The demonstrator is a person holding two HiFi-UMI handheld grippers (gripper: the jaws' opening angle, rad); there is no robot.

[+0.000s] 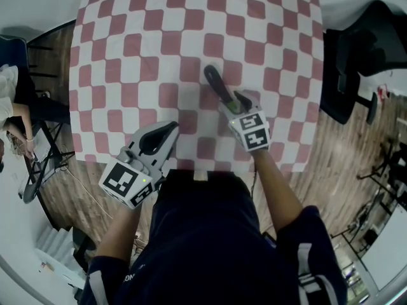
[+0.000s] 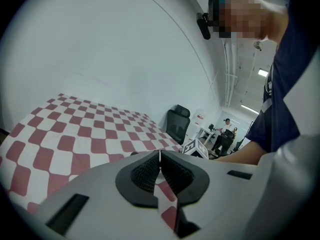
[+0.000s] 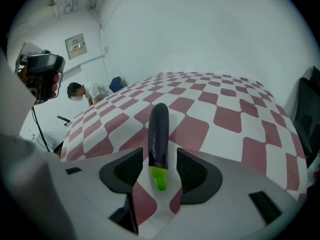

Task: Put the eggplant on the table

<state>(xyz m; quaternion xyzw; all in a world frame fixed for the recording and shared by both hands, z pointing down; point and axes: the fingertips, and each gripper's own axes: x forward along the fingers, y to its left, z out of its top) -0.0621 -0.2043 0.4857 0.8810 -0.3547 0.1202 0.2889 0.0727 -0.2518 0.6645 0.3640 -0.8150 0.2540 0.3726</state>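
A dark purple eggplant with a green stem lies on the red-and-white checked table, pointing away from me. My right gripper is at its stem end. In the right gripper view the eggplant rests on the cloth between the right gripper's open jaws, with a gap to each pad. My left gripper hovers at the table's near edge, left of the eggplant. In its own view the left gripper is shut, pads together with nothing between them.
A black office chair stands right of the table, and shows again as a chair past the table's far corner. A seated person and stands with cables are at the left. Wooden floor surrounds the table.
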